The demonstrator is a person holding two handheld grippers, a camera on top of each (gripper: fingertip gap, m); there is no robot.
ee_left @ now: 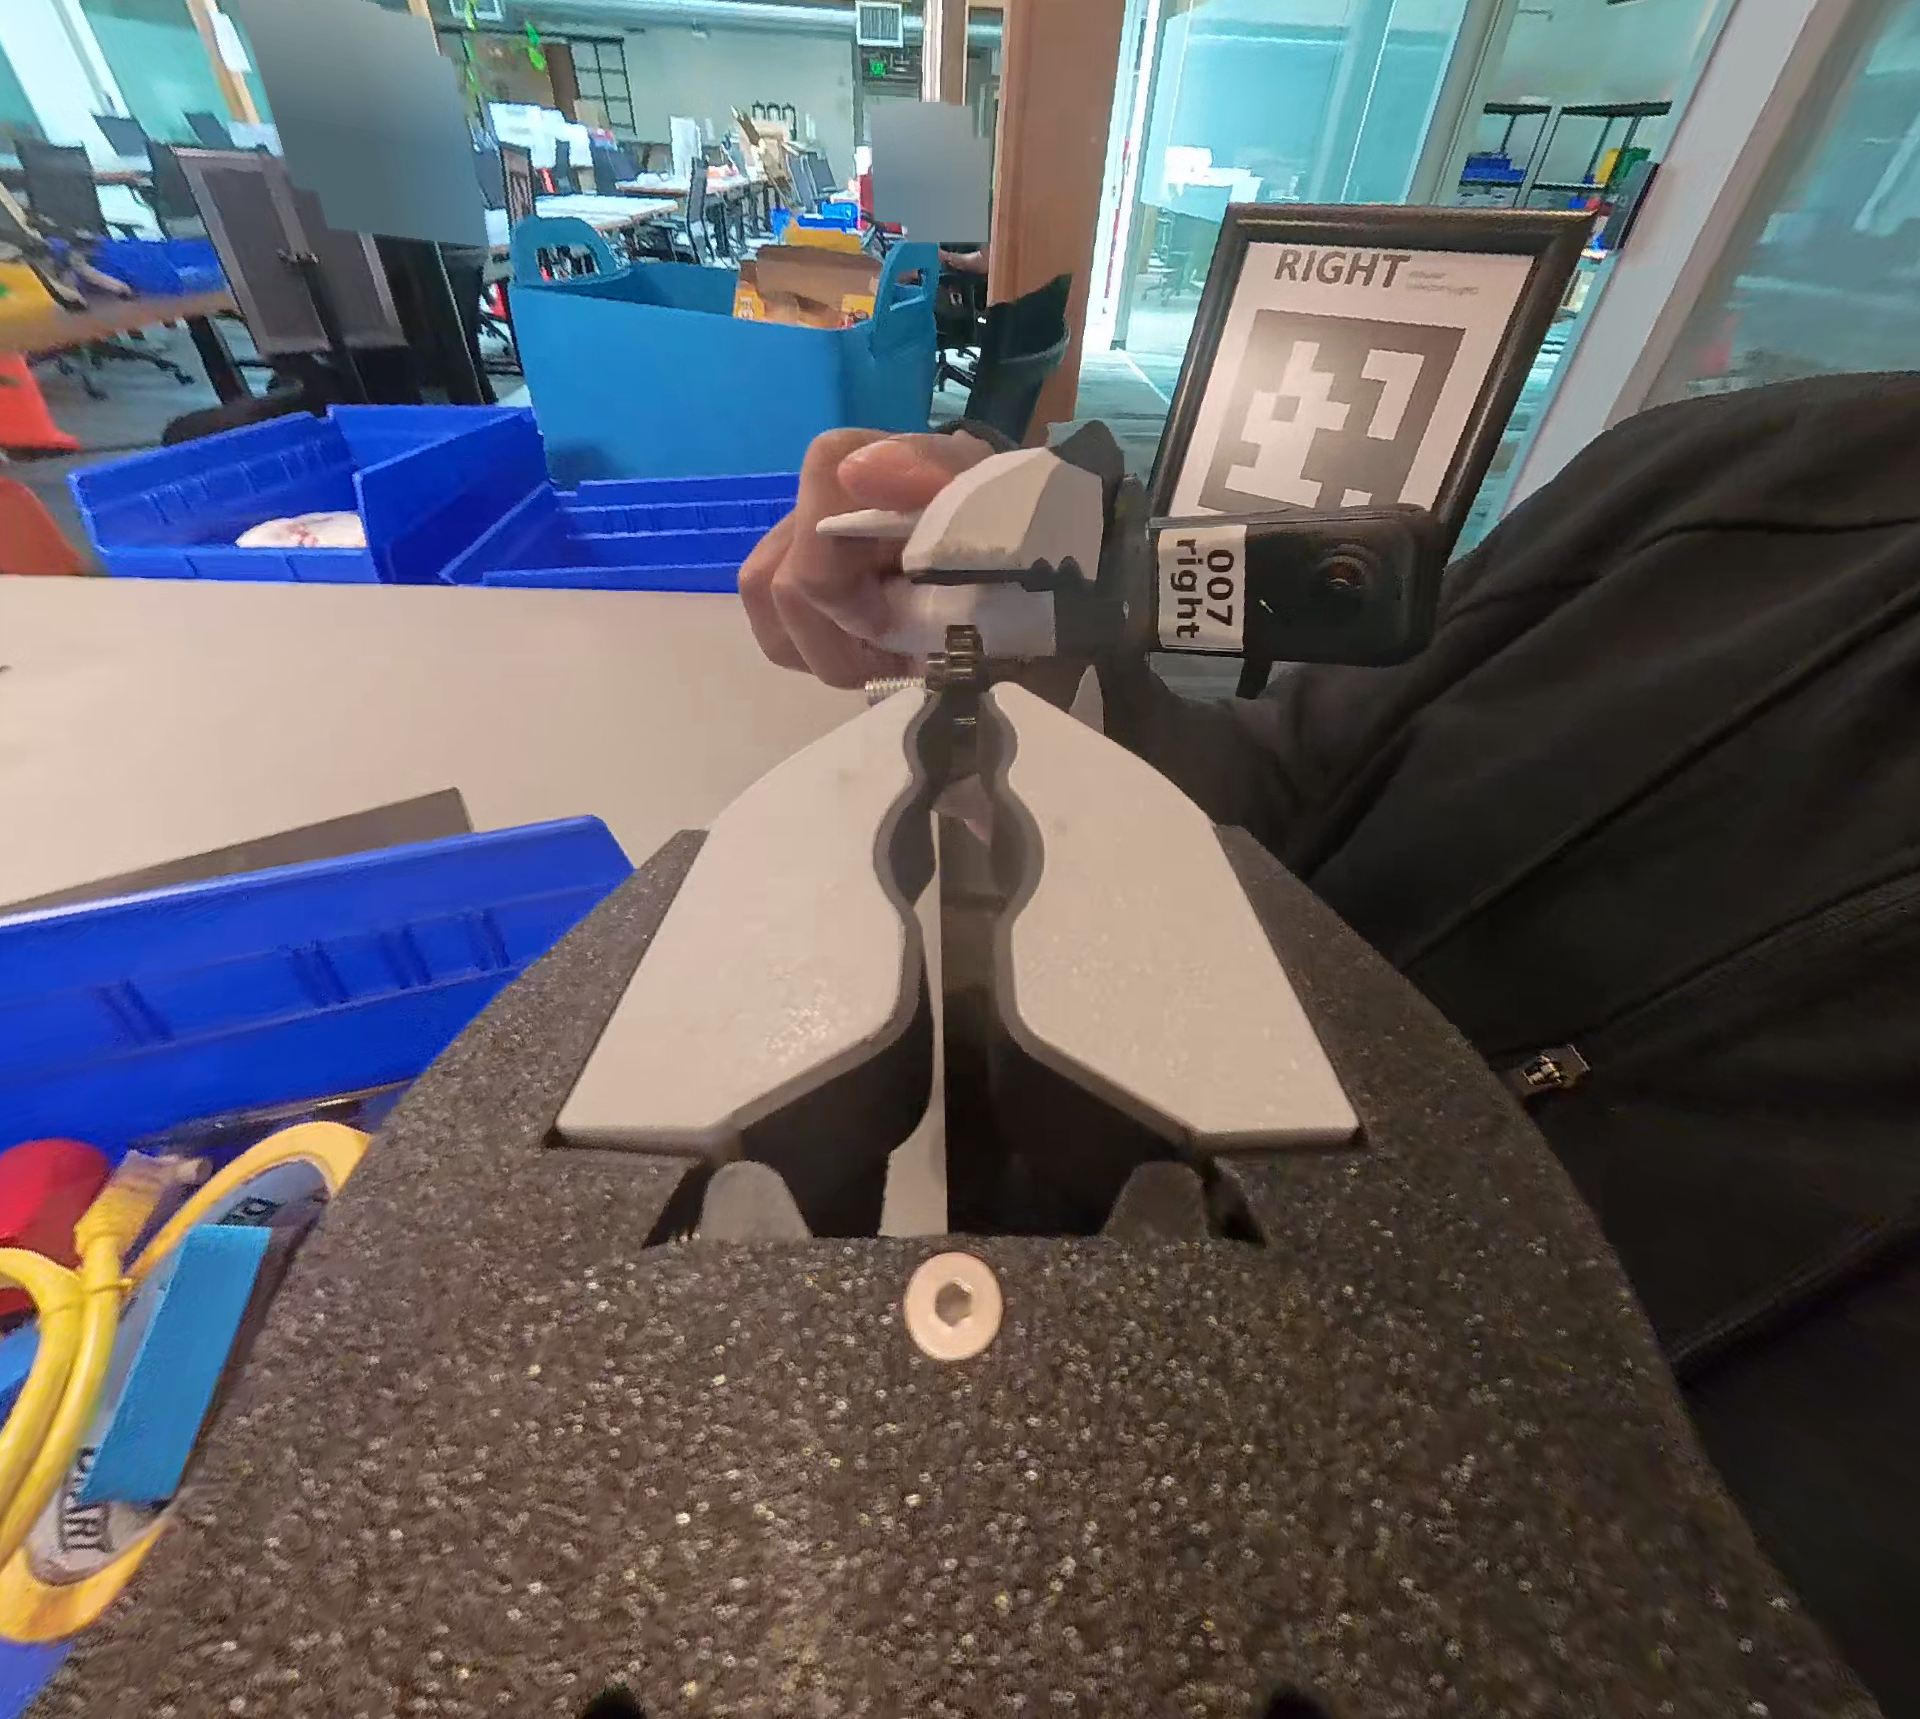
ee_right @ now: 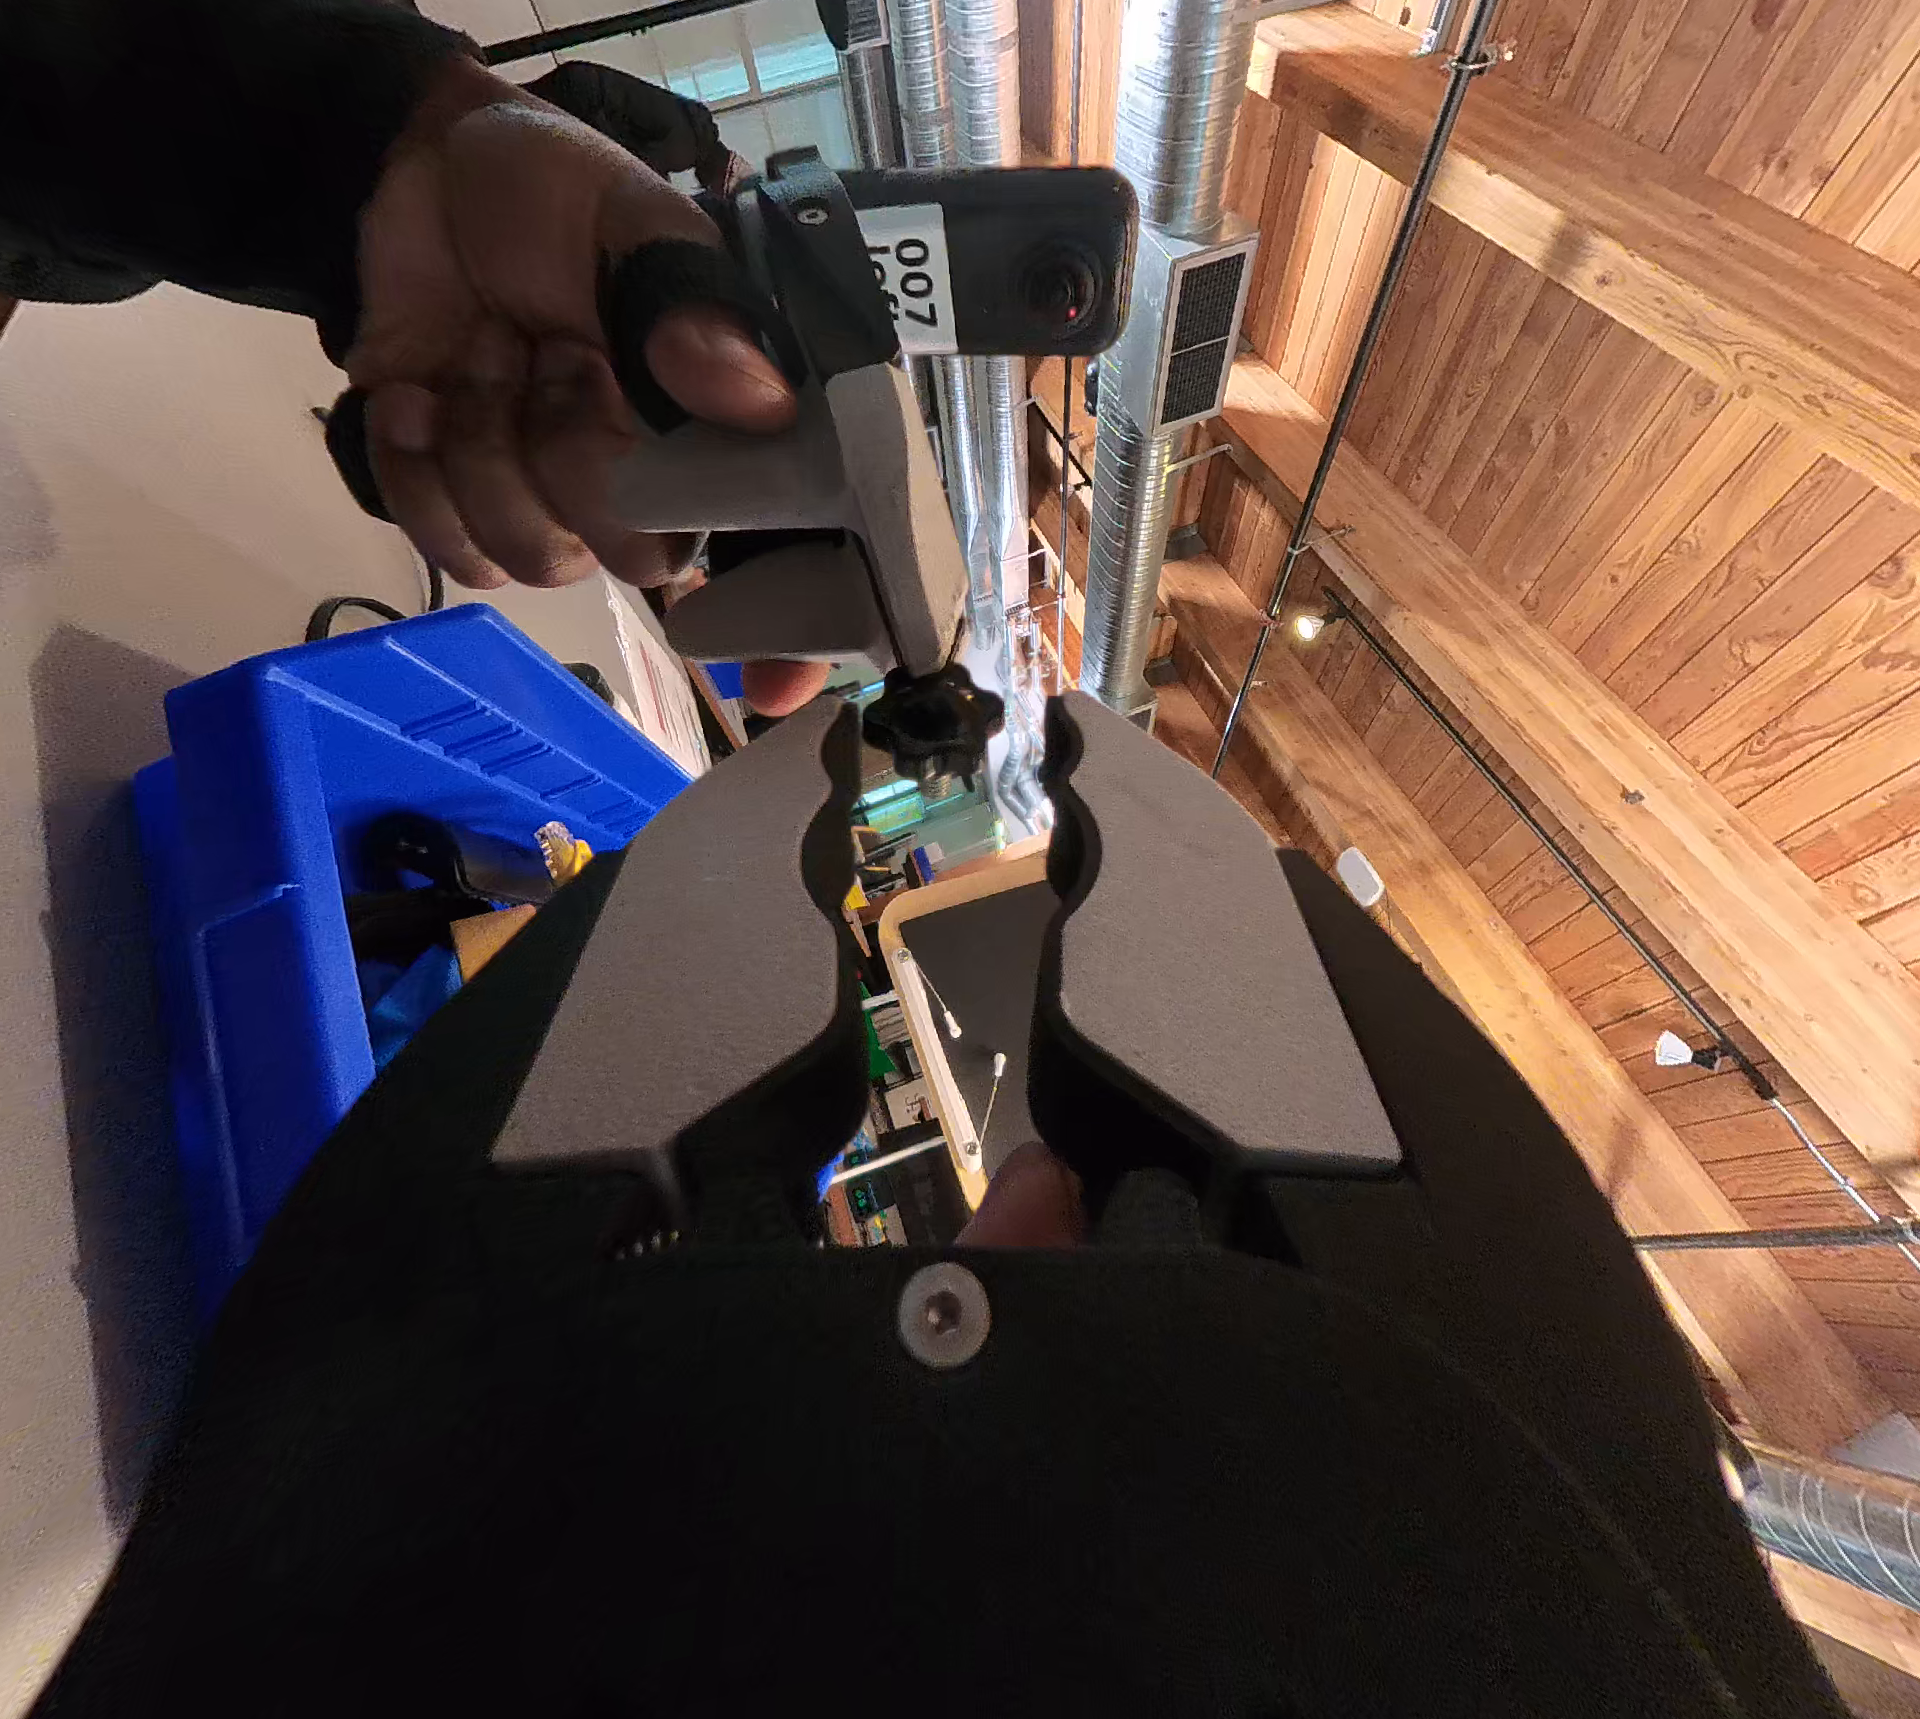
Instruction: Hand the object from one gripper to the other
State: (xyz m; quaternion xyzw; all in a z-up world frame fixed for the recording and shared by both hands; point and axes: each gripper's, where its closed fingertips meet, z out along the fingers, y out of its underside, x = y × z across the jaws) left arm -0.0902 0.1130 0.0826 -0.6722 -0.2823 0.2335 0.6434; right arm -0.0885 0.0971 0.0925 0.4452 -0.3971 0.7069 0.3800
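1. Beside the blue bin [ee_left: 260, 942], off its right end and raised above the white table [ee_left: 312, 713], two hand-held grippers meet tip to tip.
2. The left gripper [ee_left: 956, 713] is clamped on the knob [ee_right: 930, 719] at its very fingertips.
3. The right gripper [ee_right: 945, 724] is spread apart. Its tips sit either side of the knob, close but apparently not yet touching it.
4. Judged from this, the handover is about halfway. The object has been presented, and the receiving grip and the release are not yet done.
5. The knob is small, black and star-shaped with rounded lobes. A short threaded metal stud pokes out to one side, toward the bin.
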